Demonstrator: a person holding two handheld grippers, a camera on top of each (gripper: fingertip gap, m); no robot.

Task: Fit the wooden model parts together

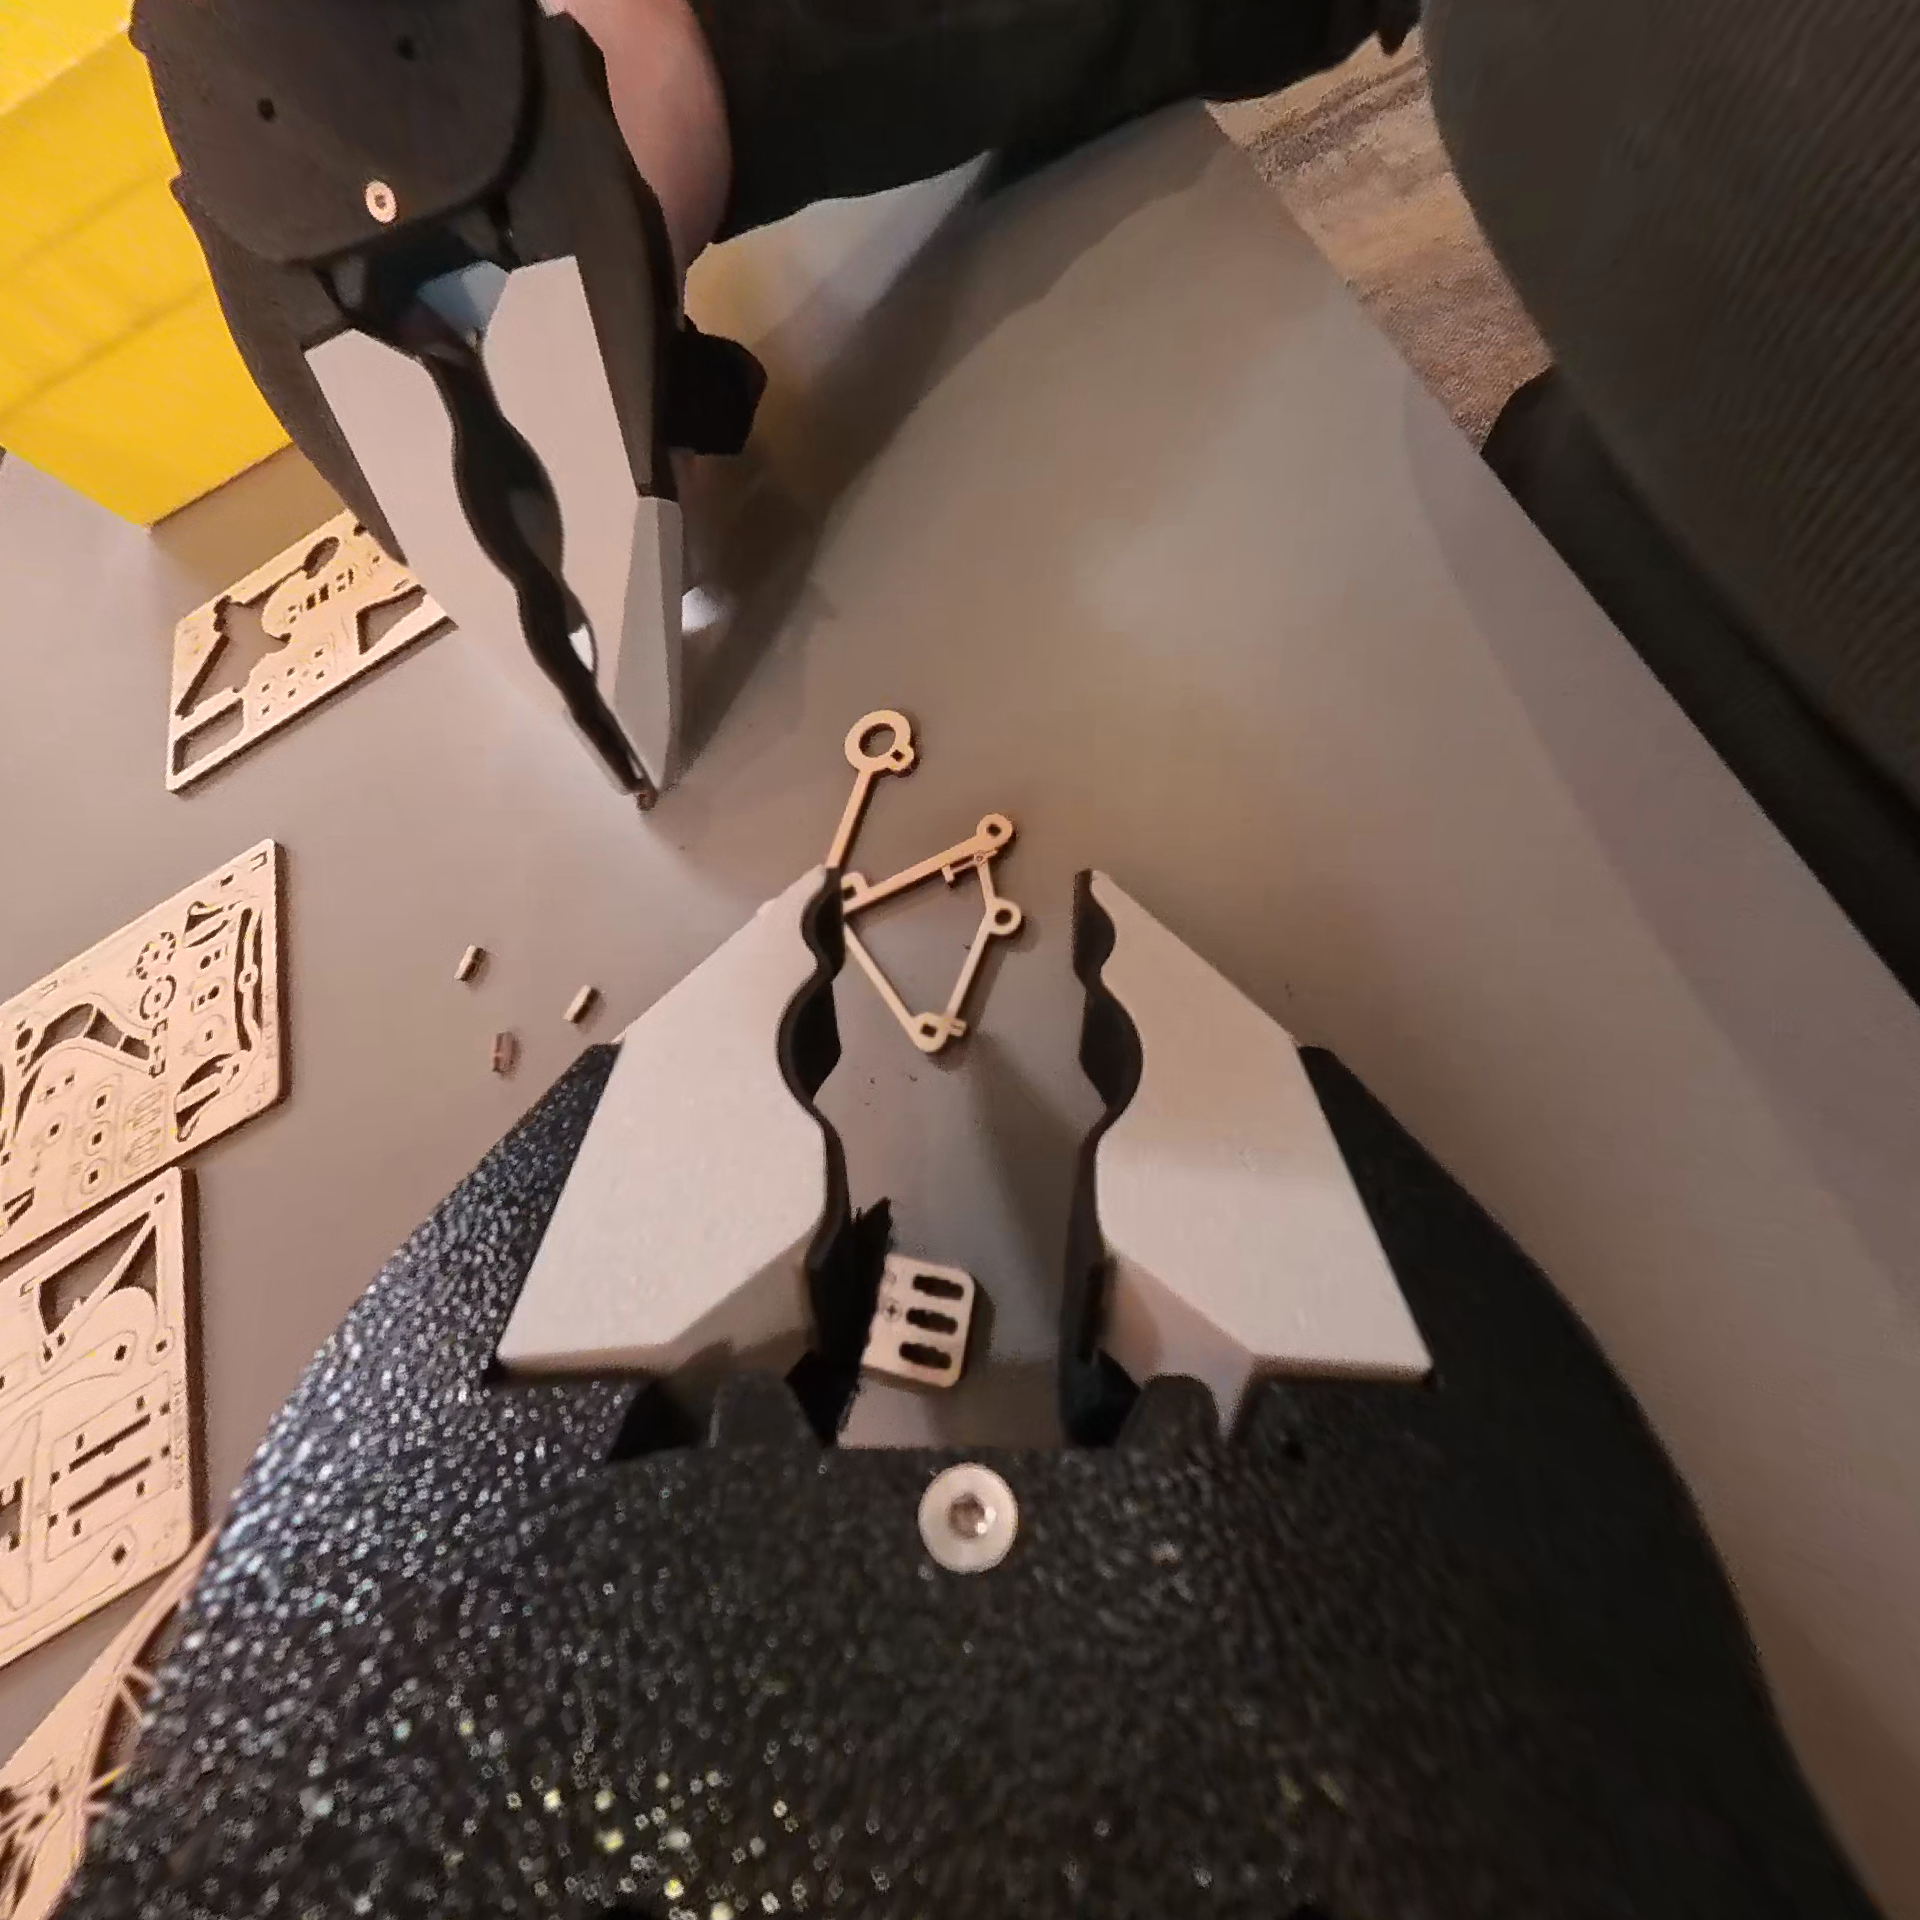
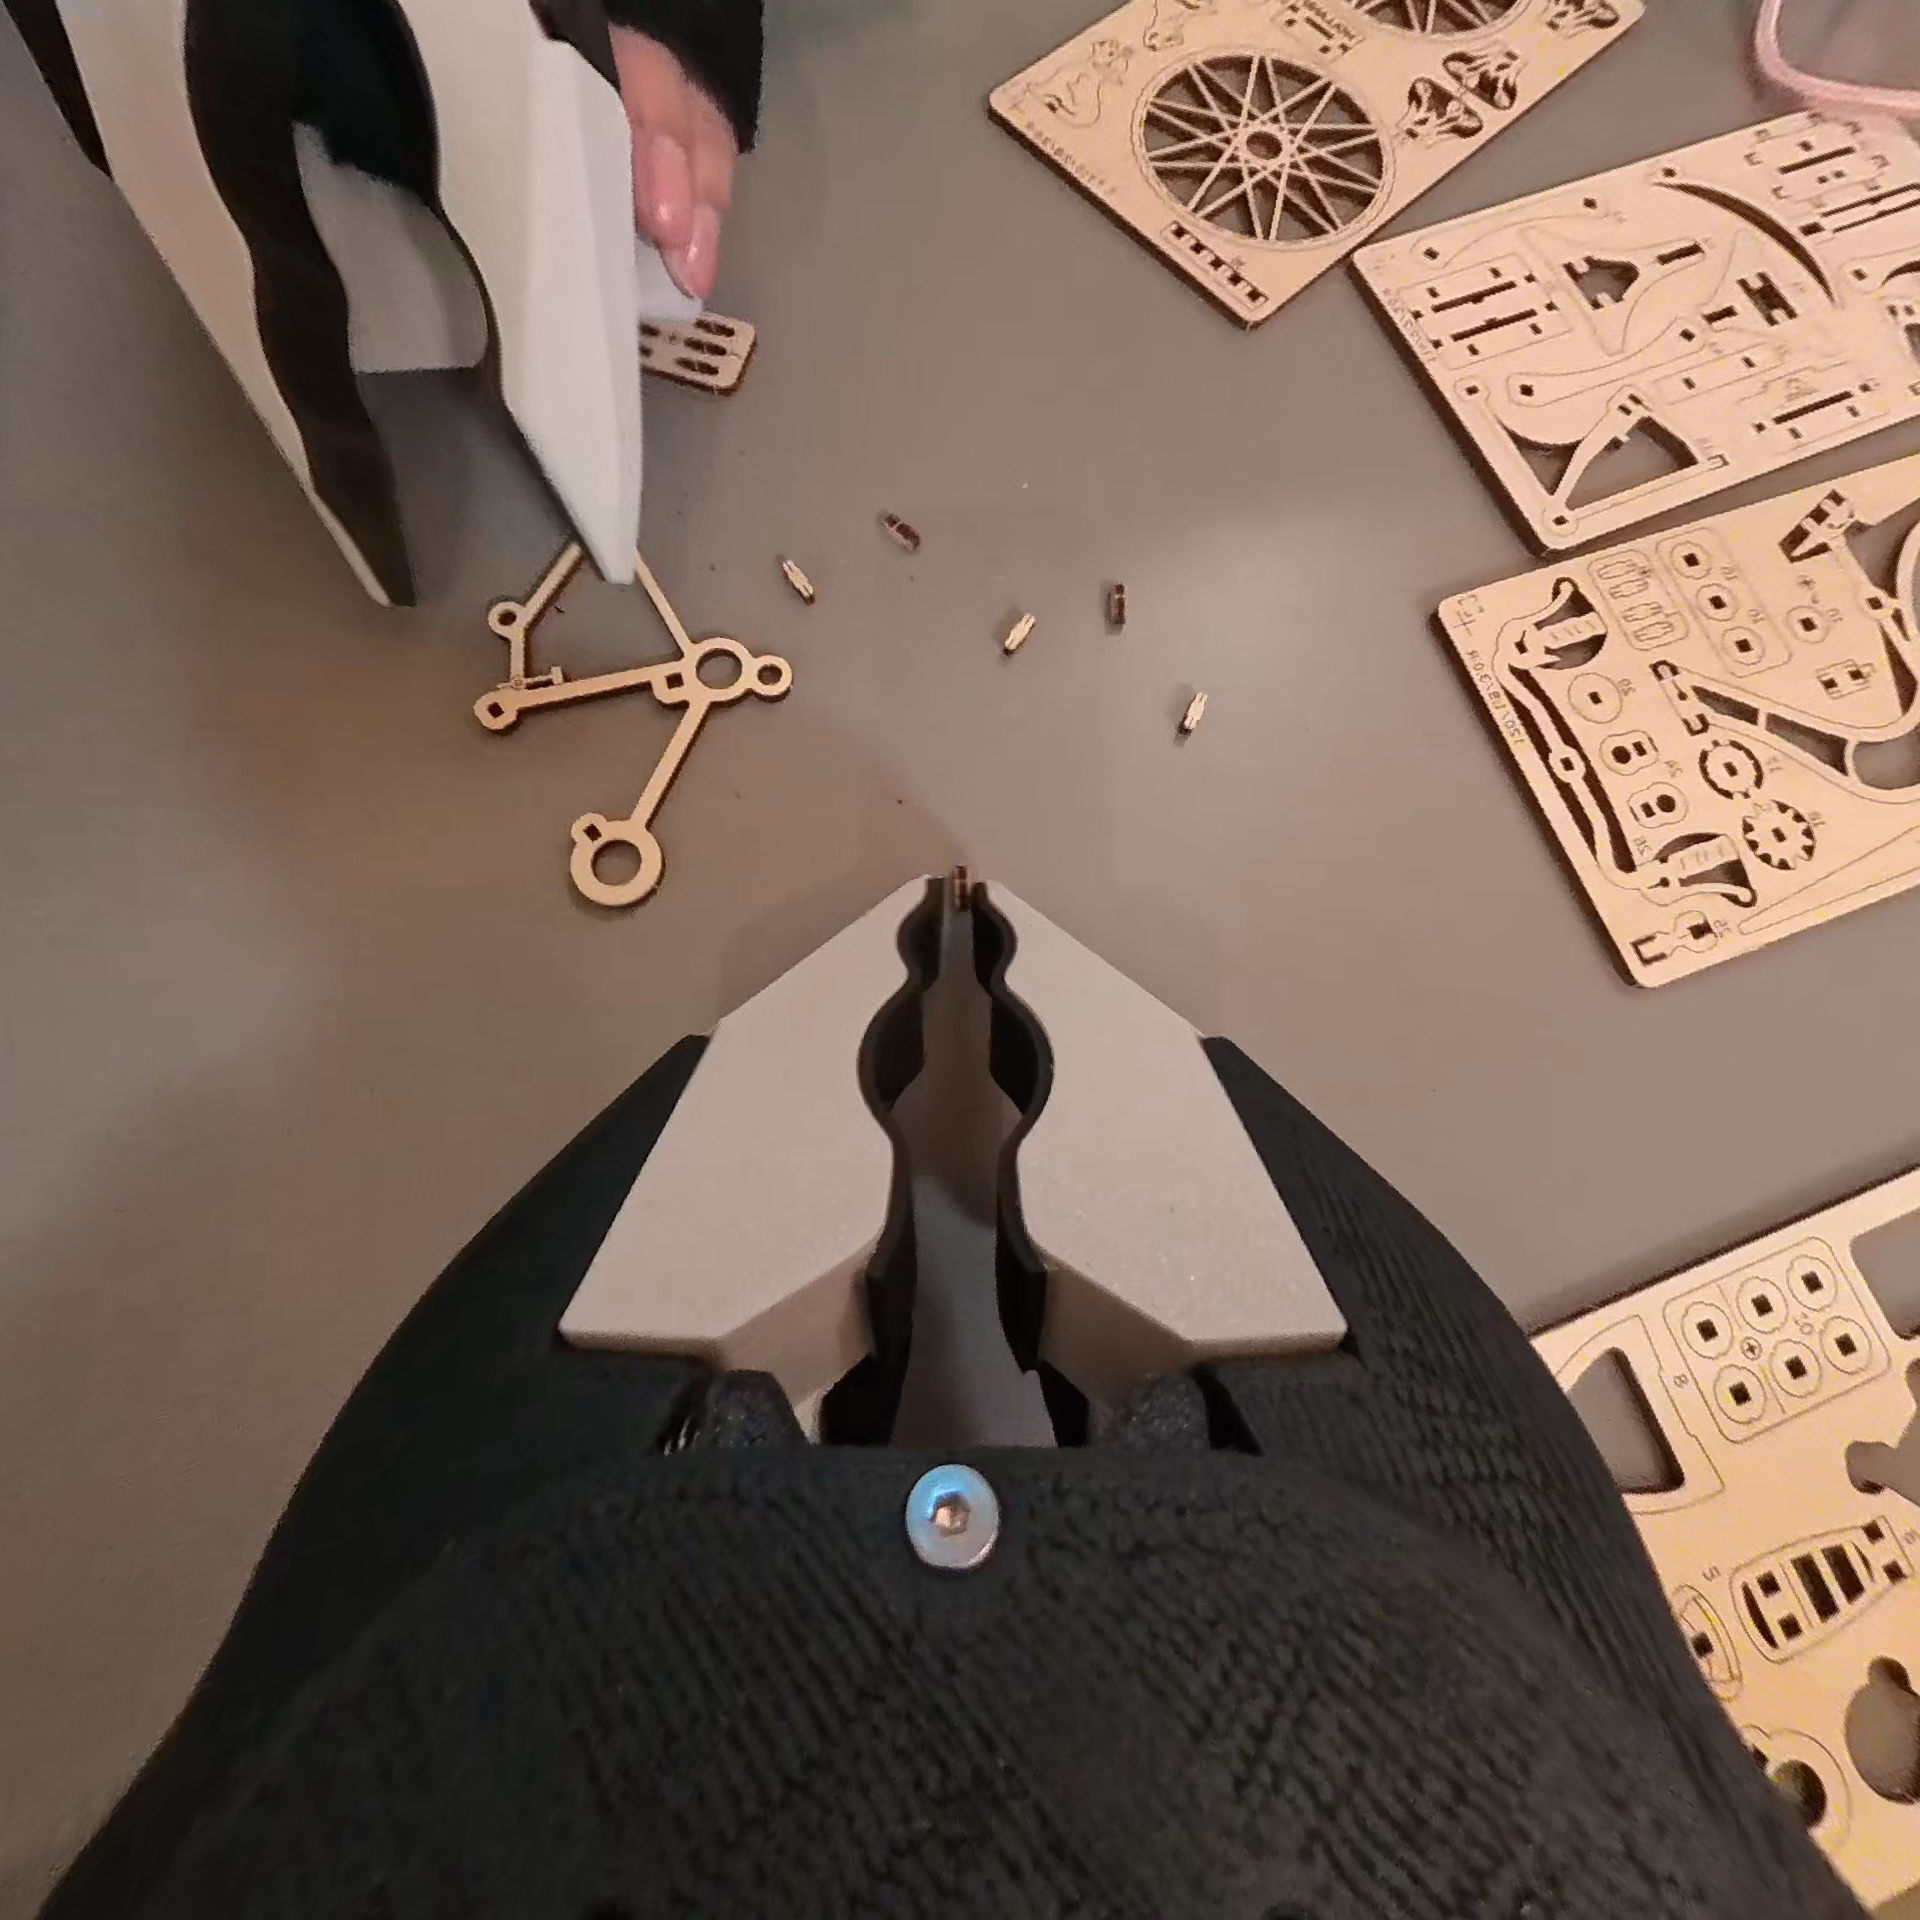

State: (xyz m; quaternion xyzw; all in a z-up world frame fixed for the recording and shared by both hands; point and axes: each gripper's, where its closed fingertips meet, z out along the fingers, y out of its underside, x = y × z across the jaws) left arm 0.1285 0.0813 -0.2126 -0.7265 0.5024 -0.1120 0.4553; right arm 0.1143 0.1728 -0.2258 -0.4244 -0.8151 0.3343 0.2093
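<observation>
a: two grippers over the grey table [image 2: 260, 987]. your right gripper [image 2: 961, 891] has its jaws nearly closed, pinching one small wooden peg [image 2: 962, 886] at the very tips

b: and your left gripper [image 1: 956, 883]?

a: jaws wide, nothing between them. one fingertip [image 2: 618, 556] sits on the thin wooden frame piece [image 2: 665, 707], which lies flat on the table

b: other parts?

a: five loose pegs [image 2: 1018, 632] scattered beside the frame; cut-out wooden sheets [image 2: 1683, 727] lie off to your right; a small slotted plate [image 2: 694, 353] sits near the left gripper
</observation>
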